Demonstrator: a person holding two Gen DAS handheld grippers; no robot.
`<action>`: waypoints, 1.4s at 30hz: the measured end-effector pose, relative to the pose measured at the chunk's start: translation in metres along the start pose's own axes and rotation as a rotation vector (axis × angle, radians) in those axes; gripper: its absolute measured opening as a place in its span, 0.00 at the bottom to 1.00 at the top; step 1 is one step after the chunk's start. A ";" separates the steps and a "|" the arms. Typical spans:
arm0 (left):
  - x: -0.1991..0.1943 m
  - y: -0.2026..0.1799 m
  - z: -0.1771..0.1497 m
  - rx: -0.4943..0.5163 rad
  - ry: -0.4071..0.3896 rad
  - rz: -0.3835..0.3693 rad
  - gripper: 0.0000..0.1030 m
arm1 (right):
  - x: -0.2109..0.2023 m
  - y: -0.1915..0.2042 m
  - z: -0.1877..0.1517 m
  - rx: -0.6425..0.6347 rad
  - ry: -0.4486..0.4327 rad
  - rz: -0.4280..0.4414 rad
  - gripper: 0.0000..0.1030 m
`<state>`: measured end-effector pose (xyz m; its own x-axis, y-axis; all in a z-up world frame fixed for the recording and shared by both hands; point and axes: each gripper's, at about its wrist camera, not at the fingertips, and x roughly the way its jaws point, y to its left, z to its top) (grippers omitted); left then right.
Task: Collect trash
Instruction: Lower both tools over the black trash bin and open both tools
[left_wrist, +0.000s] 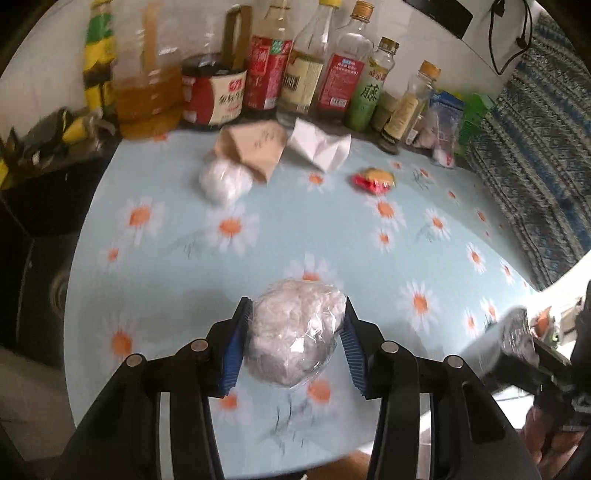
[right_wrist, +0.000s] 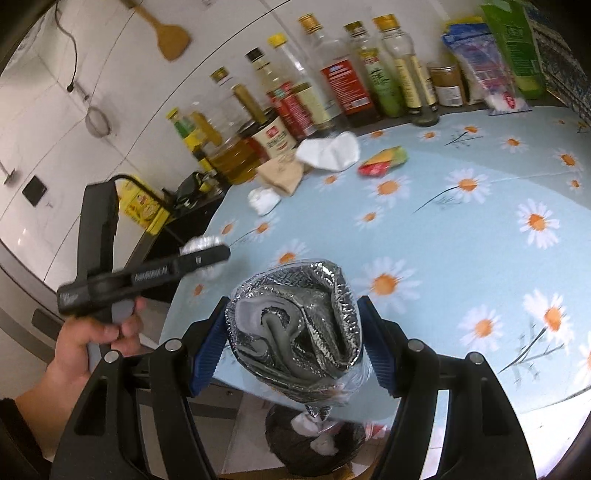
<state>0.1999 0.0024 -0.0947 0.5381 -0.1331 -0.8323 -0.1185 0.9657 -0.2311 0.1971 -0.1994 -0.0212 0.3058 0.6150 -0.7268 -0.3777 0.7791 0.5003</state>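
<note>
Now the left gripper has its fingers clenched on a white wad in clear film, just above the flowered desk. The right gripper grasps a silver foil bundle at the desk edge, above a dark trash bin holding white scraps.

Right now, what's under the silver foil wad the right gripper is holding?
Under the foil wad, the table edge and, lower down, a dark trash bin on the floor, with white and red scraps showing inside. The wad and gripper cover part of the bin's opening.
</note>
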 end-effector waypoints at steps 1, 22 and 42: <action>-0.005 0.004 -0.009 -0.001 -0.001 -0.002 0.44 | 0.000 0.006 -0.002 -0.005 -0.002 -0.002 0.66; -0.059 0.062 -0.131 -0.054 0.025 -0.174 0.44 | 0.017 0.091 -0.096 0.019 0.064 -0.097 0.66; 0.006 0.108 -0.216 -0.103 0.260 -0.188 0.44 | 0.103 0.050 -0.168 0.218 0.305 -0.157 0.66</action>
<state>0.0096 0.0575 -0.2332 0.3297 -0.3723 -0.8676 -0.1282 0.8928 -0.4318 0.0630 -0.1178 -0.1501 0.0589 0.4478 -0.8922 -0.1430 0.8883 0.4364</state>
